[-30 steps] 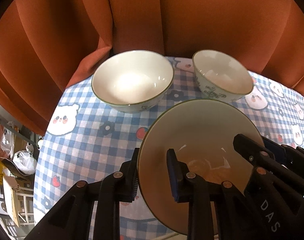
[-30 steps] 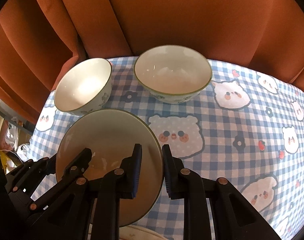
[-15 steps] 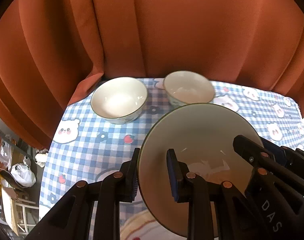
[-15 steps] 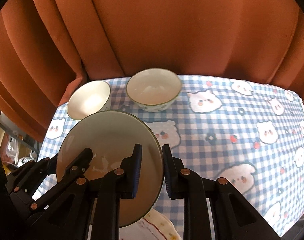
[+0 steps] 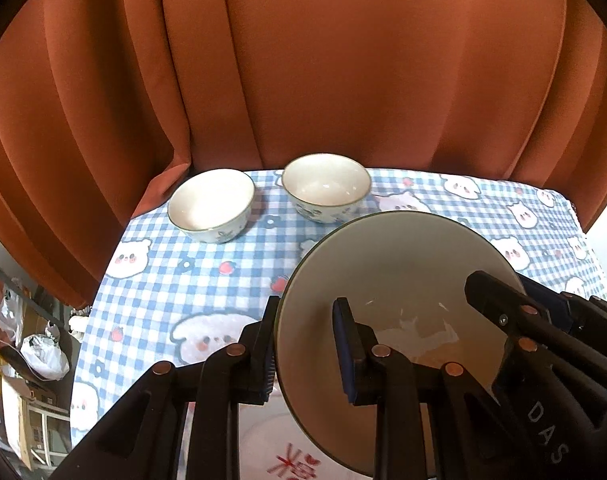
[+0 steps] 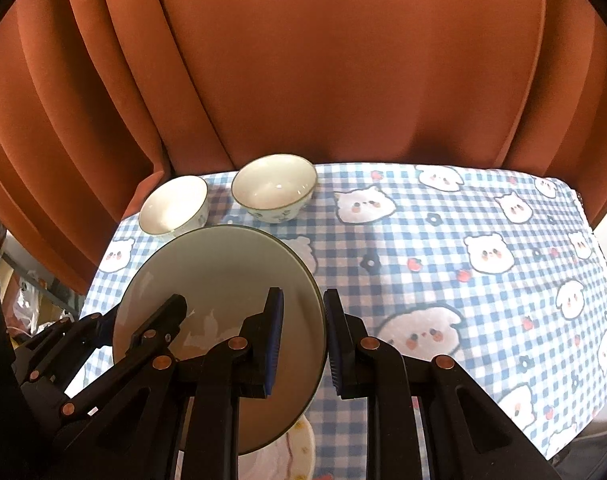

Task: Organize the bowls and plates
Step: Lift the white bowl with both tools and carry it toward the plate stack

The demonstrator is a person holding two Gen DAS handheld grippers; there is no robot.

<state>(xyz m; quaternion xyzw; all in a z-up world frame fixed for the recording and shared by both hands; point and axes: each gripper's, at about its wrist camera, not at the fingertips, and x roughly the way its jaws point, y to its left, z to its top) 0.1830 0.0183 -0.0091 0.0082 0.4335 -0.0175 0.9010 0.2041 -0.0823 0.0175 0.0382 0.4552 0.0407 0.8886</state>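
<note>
Rust curtains (image 5: 343, 80) back a checked surface (image 6: 443, 280) holding two bowls (image 6: 273, 188). Left tool (image 5: 303, 344) and right tool (image 6: 301, 340) each clamp opposite rims of a raised plate (image 5: 391, 272).

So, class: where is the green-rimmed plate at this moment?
The green-rimmed plate is held above the checked tablecloth, pinched at its rim by the left gripper and right gripper, nearer the cameras than the two bowls.

Both grippers' jaws clamp the rim of a plate (image 5: 399, 264), tilted above the checked tablecloth (image 5: 207, 280).
</note>
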